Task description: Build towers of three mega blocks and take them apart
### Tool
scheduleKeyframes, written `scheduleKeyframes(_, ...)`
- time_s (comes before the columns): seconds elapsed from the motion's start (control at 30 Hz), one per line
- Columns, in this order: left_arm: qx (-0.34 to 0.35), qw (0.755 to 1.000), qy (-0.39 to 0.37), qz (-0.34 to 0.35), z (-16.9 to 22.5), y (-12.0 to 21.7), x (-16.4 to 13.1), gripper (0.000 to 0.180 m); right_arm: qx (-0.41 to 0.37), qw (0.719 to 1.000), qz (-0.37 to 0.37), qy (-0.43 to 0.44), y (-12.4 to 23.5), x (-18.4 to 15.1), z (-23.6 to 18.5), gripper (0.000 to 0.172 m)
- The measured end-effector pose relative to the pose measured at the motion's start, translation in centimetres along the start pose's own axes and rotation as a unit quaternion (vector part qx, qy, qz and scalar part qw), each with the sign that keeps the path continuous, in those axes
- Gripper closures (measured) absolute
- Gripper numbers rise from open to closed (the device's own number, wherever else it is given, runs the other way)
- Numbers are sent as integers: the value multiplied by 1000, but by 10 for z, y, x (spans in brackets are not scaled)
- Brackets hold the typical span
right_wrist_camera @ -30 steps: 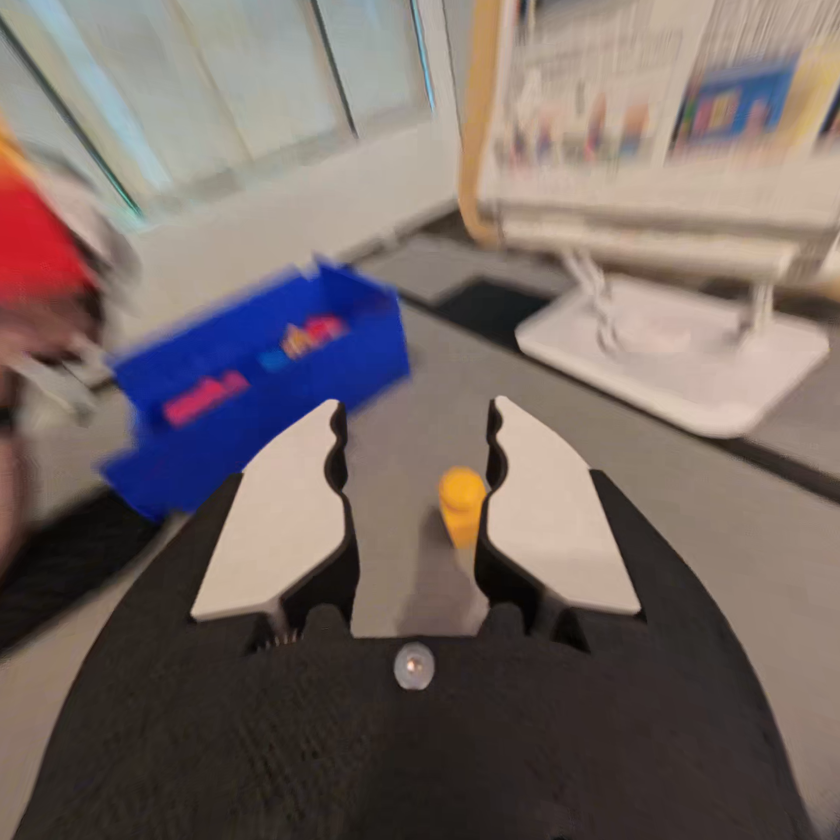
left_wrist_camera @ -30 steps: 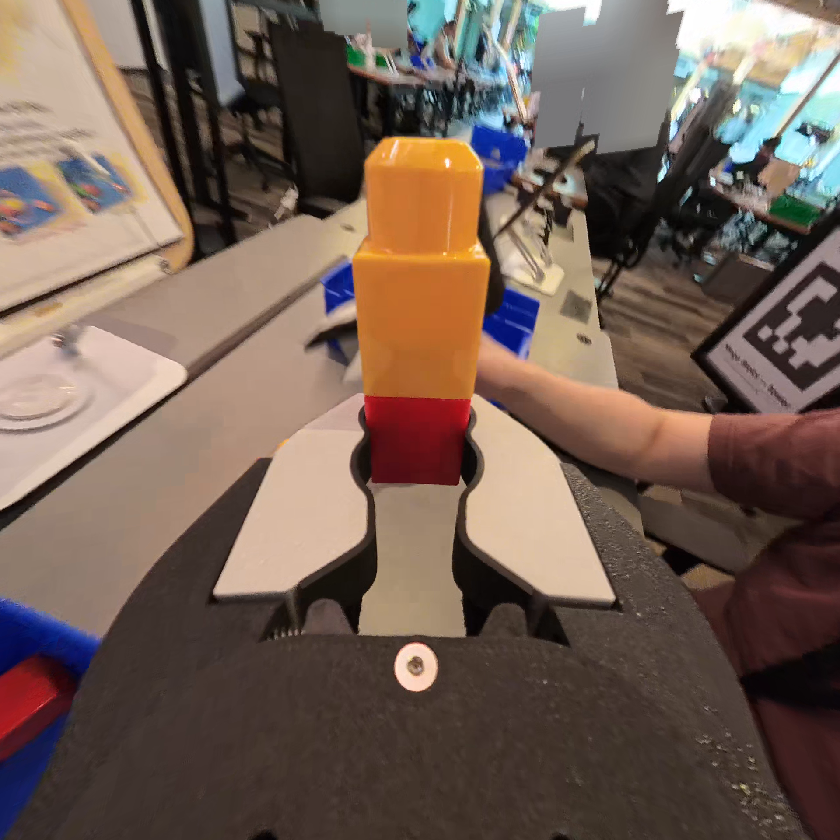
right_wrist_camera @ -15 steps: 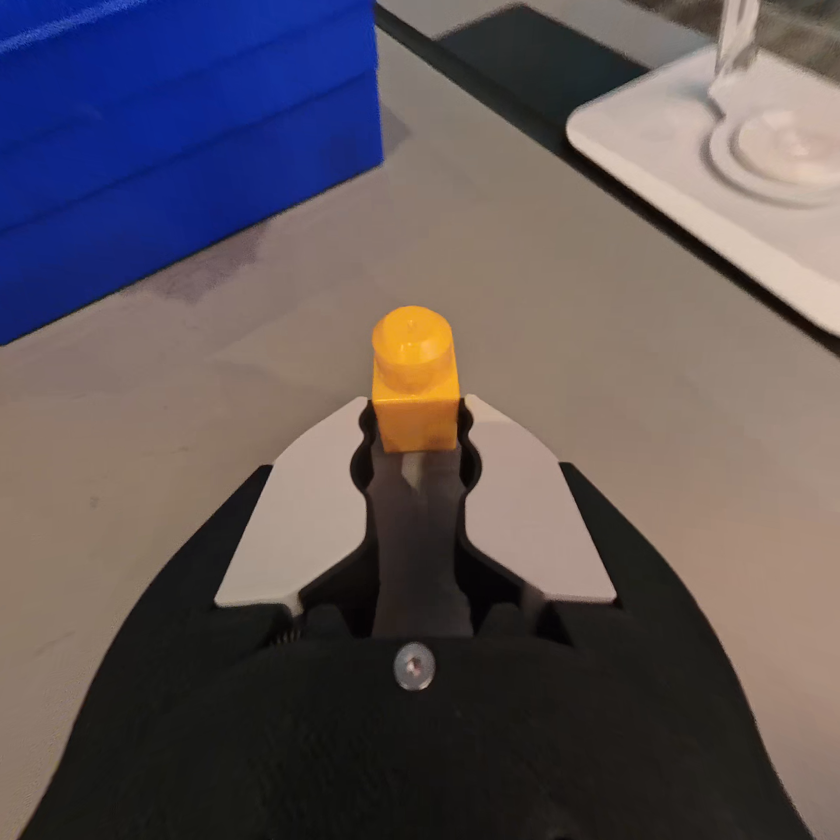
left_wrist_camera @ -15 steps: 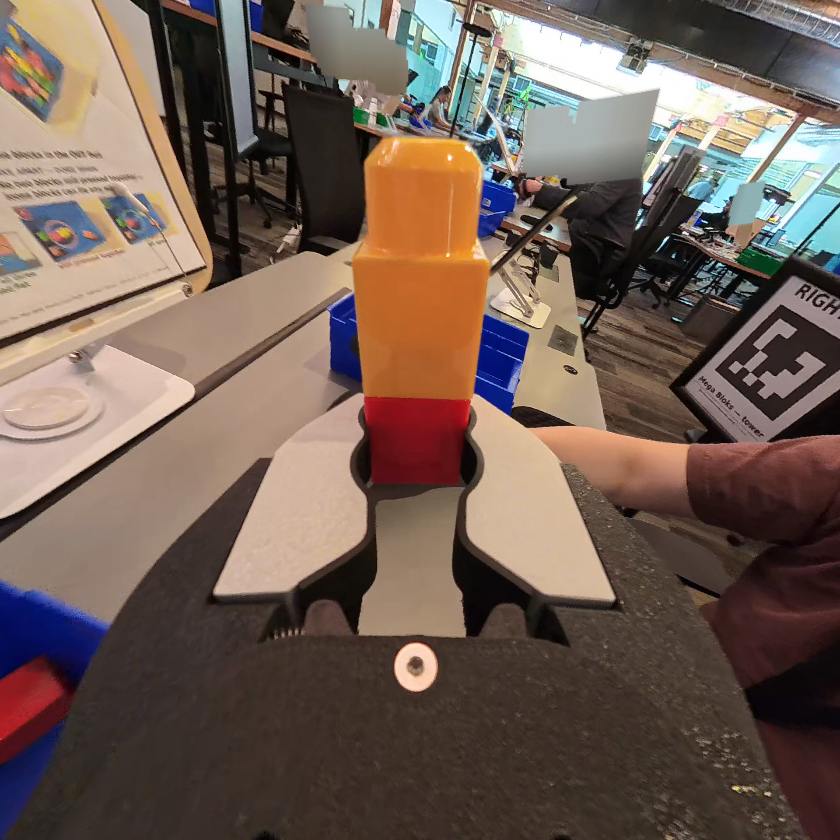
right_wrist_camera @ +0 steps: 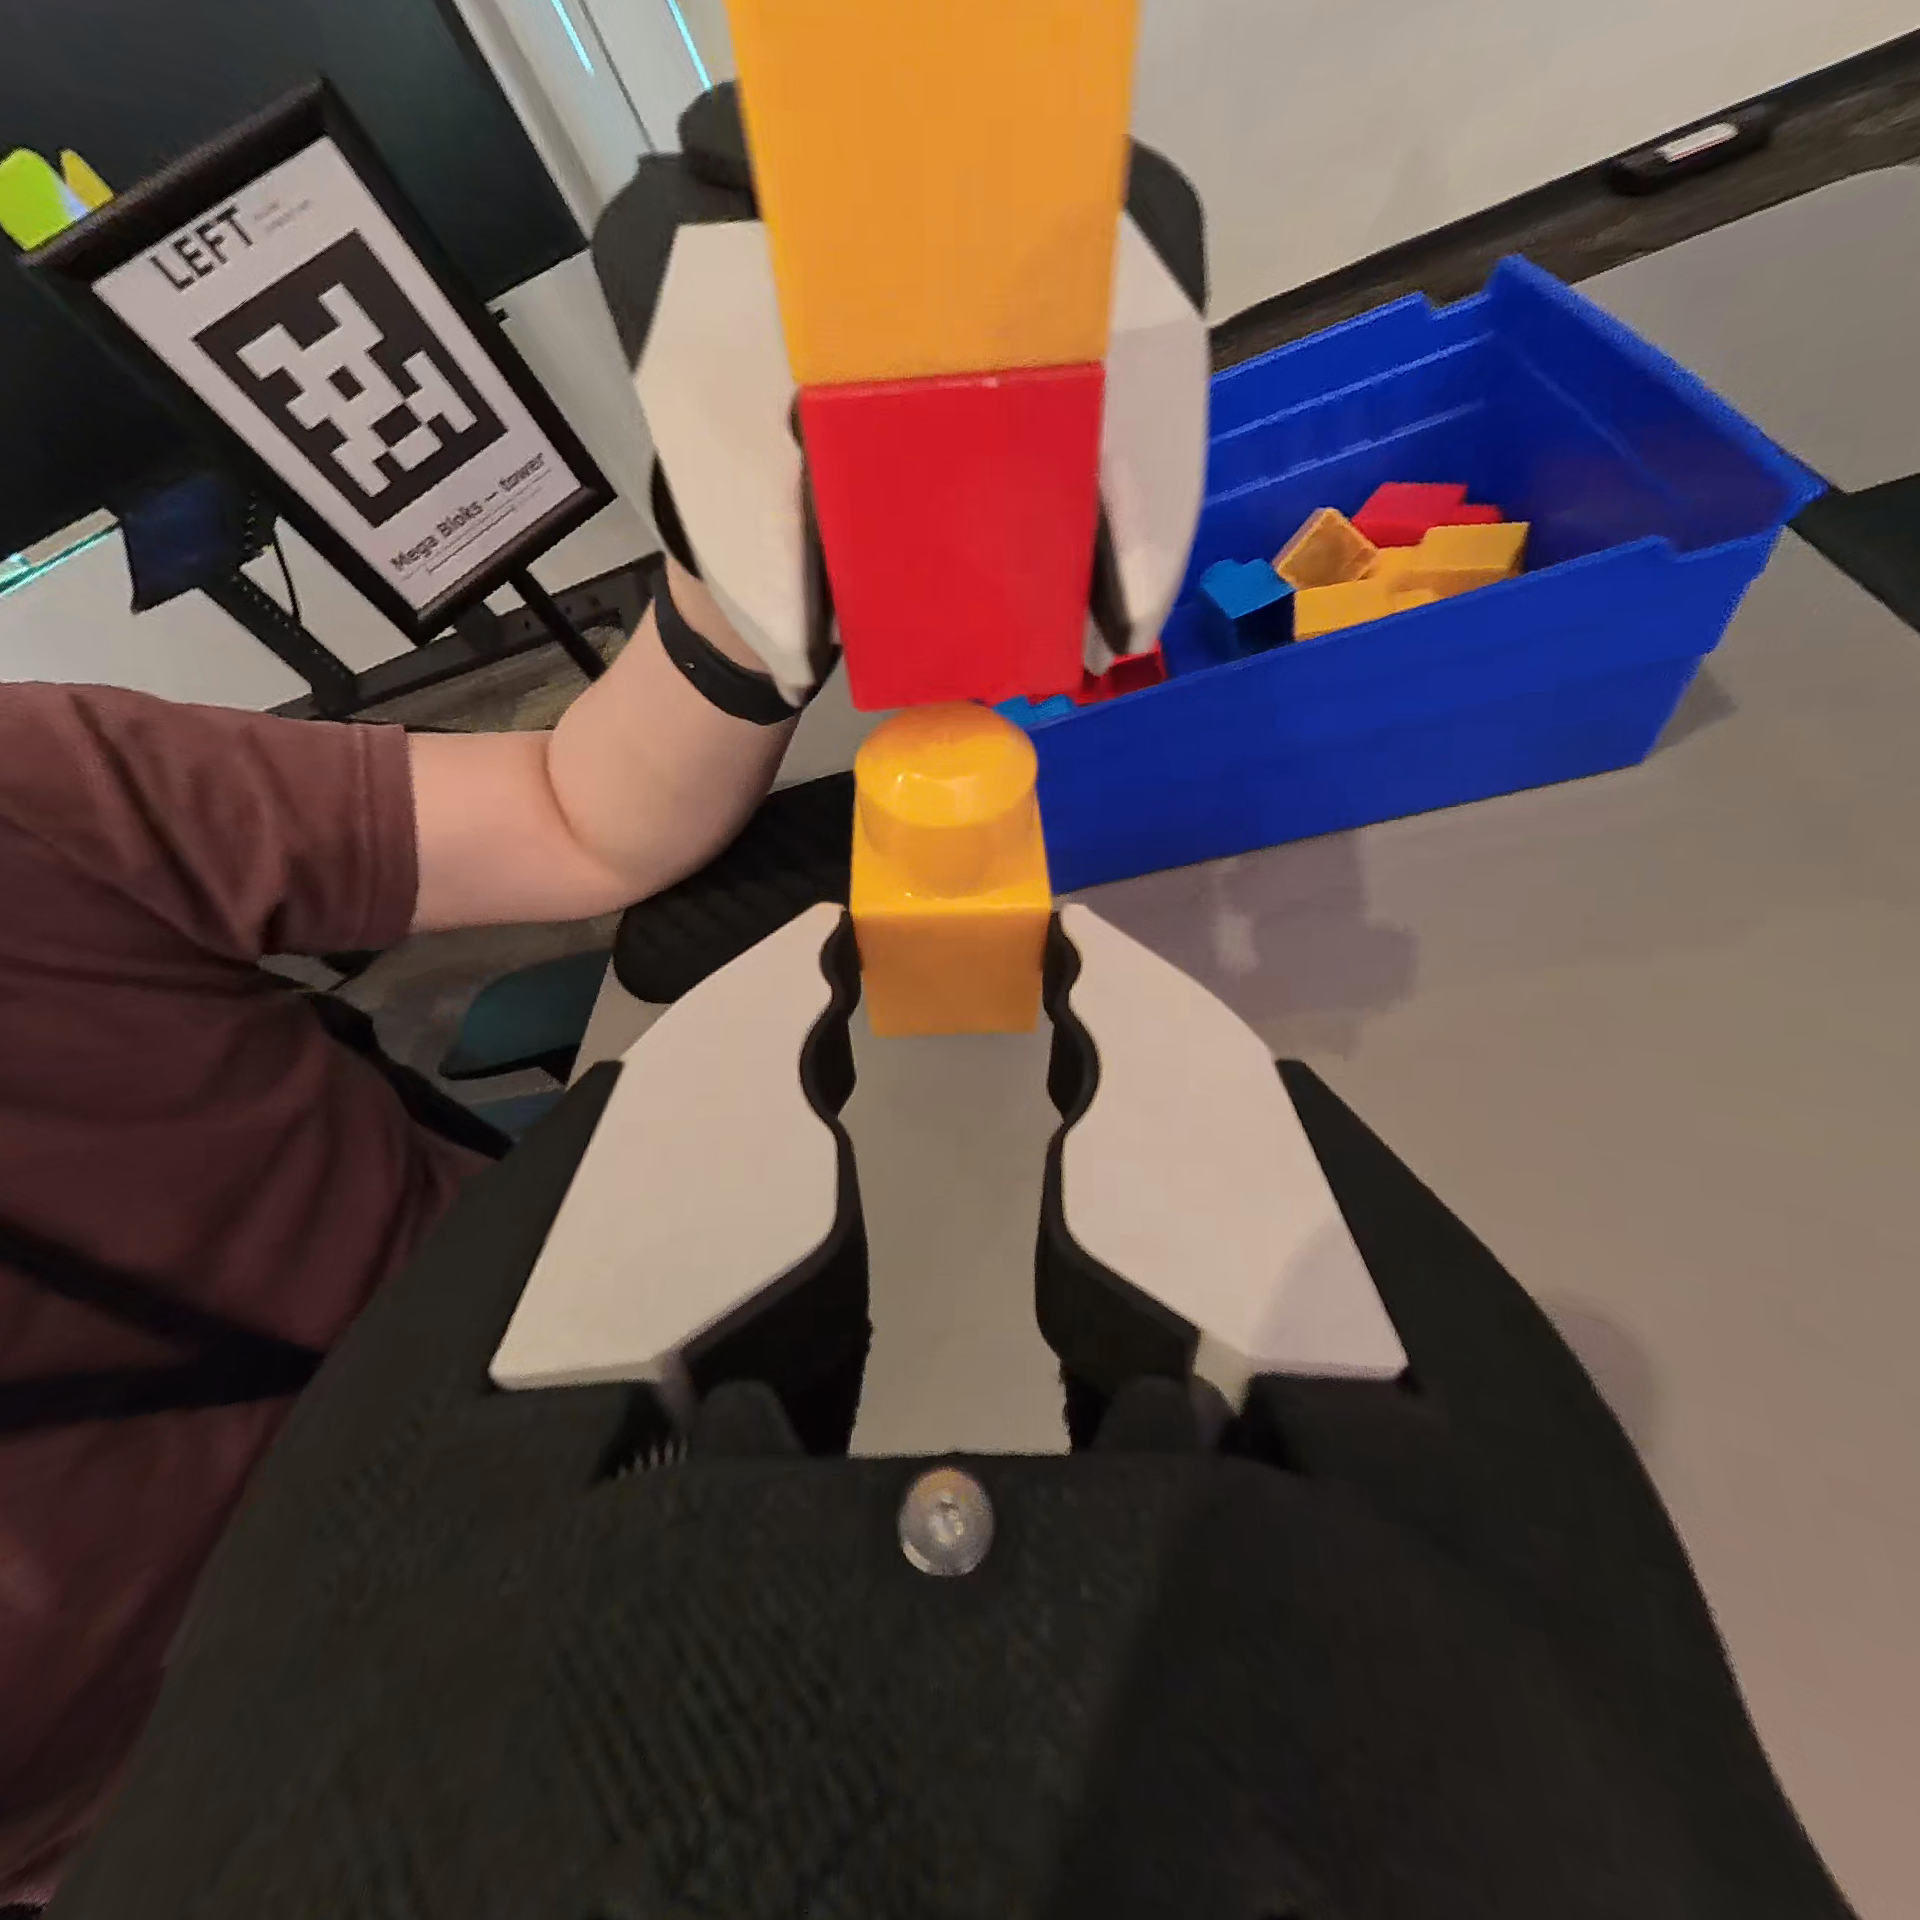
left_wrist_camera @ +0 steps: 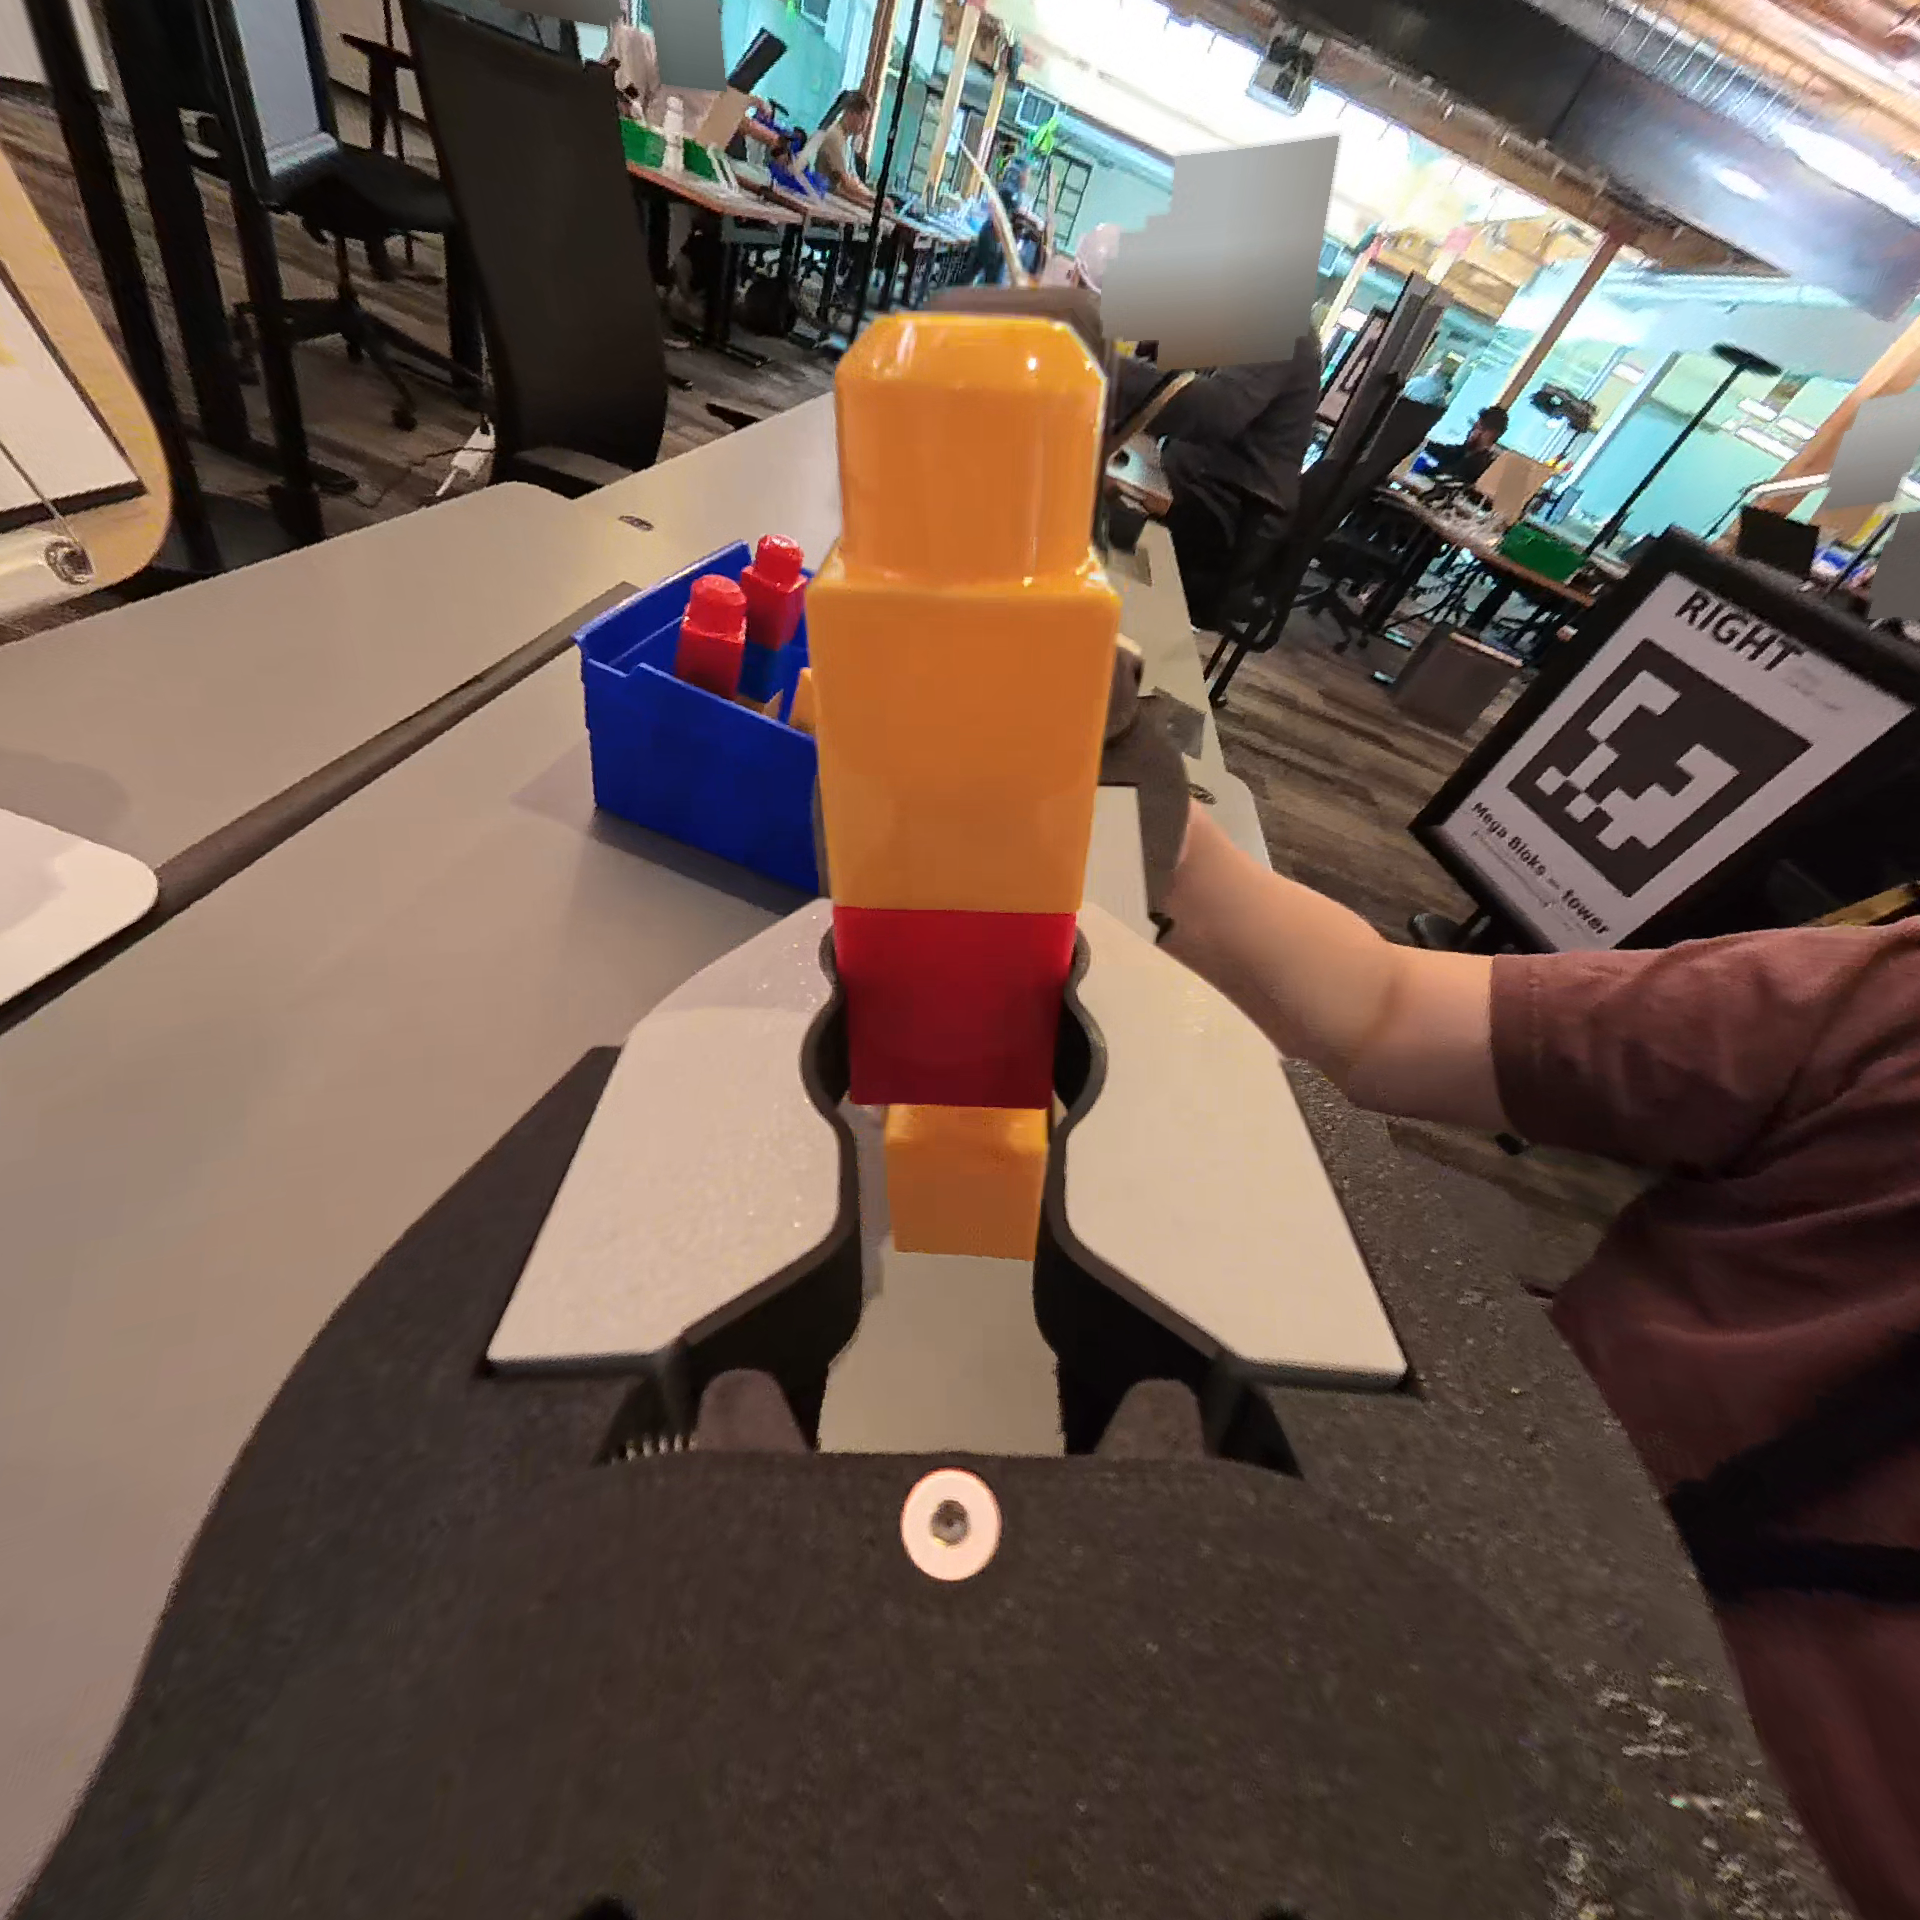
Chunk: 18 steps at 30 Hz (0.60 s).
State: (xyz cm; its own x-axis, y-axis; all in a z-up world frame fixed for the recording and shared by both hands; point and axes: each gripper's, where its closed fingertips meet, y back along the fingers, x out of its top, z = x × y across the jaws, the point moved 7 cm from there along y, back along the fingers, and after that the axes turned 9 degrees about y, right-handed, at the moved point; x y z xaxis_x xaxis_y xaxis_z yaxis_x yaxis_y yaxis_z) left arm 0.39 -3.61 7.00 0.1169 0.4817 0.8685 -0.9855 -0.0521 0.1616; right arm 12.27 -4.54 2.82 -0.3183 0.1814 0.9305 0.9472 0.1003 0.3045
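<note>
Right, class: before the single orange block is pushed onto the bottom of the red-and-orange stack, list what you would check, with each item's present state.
1. Left gripper clamps red block: ok.
2. Right gripper clamps orange block: ok.
3. Stud under red block, roughly centred: ok.
4. Stud already seated: not ok, only at the red block's underside.
5. Upper orange block sits square on red: ok.
6. Blue bin clear of path: ok.

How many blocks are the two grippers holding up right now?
3. The left gripper clamps a red block with an orange block stacked on it. The right gripper grips a second orange block just beneath. More lie in the blue bin.
</note>
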Motion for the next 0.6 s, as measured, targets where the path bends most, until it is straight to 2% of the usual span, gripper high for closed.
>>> scheduleKeyframes(0.3,-28,998,47,9,-4,-7,-3,145,-7,1000,18,-5,0,3,3,137)
scheduleKeyframes(0.5,-3,999,30,-36,-5,-15,-10,145,-9,1000,17,-3,3,3,4,137)
scheduleKeyframes(0.6,5,999,30,-22,-6,-15,-9,145,-12,999,34,-5,8,3,7,137)
